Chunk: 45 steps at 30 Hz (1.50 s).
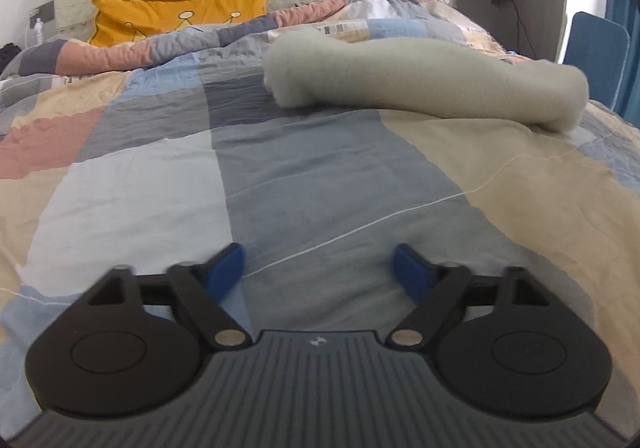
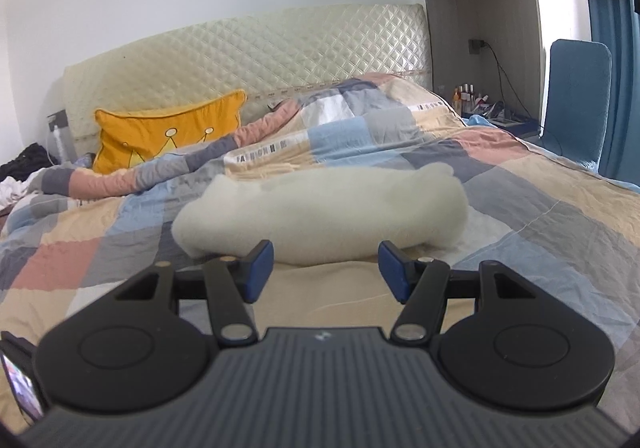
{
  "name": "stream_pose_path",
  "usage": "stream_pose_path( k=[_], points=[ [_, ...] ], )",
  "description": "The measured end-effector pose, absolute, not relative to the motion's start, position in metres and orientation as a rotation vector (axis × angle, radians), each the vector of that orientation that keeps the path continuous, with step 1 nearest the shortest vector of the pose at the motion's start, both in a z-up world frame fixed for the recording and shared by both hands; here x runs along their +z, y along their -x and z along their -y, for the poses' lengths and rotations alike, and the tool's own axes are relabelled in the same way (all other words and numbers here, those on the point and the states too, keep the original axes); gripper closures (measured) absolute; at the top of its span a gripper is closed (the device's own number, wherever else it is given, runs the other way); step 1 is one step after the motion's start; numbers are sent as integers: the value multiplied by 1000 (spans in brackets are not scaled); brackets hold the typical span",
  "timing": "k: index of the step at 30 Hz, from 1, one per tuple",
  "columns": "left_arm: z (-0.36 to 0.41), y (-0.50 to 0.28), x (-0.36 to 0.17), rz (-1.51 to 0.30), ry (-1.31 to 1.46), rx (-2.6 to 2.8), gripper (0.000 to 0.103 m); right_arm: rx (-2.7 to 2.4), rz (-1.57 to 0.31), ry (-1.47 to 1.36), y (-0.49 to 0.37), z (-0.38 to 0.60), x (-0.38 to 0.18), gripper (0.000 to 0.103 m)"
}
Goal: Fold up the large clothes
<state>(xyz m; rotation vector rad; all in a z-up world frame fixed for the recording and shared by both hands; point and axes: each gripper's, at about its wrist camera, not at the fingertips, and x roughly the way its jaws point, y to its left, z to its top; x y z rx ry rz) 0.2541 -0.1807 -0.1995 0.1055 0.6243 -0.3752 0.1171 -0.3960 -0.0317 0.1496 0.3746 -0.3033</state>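
A cream fleece garment (image 1: 424, 76) lies folded into a thick bundle on the patchwork bedspread (image 1: 280, 176). In the left wrist view it sits far ahead and to the right. My left gripper (image 1: 319, 268) is open and empty, low over the bedspread, well short of the bundle. In the right wrist view the bundle (image 2: 324, 216) lies straight ahead. My right gripper (image 2: 326, 268) is open and empty, its blue fingertips (image 2: 262, 264) just in front of the bundle's near edge, not touching it.
A yellow crown cushion (image 2: 168, 136) leans on the quilted headboard (image 2: 248, 56). A rumpled duvet ridge (image 1: 160, 44) crosses the bed's far part. A blue chair (image 2: 576, 100) and a bedside table with bottles (image 2: 468, 94) stand at the right. A thin white thread (image 1: 400, 212) lies on the bedspread.
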Motion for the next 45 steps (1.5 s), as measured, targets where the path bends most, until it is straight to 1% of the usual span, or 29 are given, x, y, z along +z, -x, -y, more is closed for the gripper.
stream_pose_path(
  k=[1,2,9,14,17,18,19,20,23,24,25,26,27,45],
  points=[
    [180,-255,-201,-628,-100,-362,1,-303,-376,-148,-117,395,-32,42],
    [178,-256,-199,-631,-93,-352,0,-303,-374,-147,-117,395,-32,41],
    [185,-250,-204,-635,-150,-305,0,-318,-364,-124,-111,392,-29,41],
    [169,-257,-206,-673,-43,-343,0,-329,-349,-98,-107,388,-25,41],
    [173,-255,-206,-673,-63,-336,0,-327,-342,-95,-106,386,-23,41],
    [174,-255,-206,-671,-72,-332,0,-328,-338,-93,-105,386,-23,35],
    [175,-254,-206,-669,-75,-331,0,-326,-332,-93,-104,386,-22,32],
    [175,-253,-206,-670,-72,-331,0,-324,-323,-94,-103,386,-21,30],
    [174,-252,-206,-671,-62,-334,0,-326,-322,-105,-105,387,-21,30],
    [174,-252,-206,-670,-65,-333,0,-317,-328,-116,-106,389,-21,28],
    [174,-252,-206,-670,-67,-333,0,-310,-336,-124,-107,389,-23,24],
    [174,-252,-206,-670,-67,-333,0,-309,-339,-126,-107,390,-24,14],
    [174,-252,-206,-670,-65,-333,0,-314,-338,-124,-107,390,-24,8],
    [174,-251,-206,-669,-66,-333,0,-337,-374,-70,-112,388,-31,8]
  ],
)
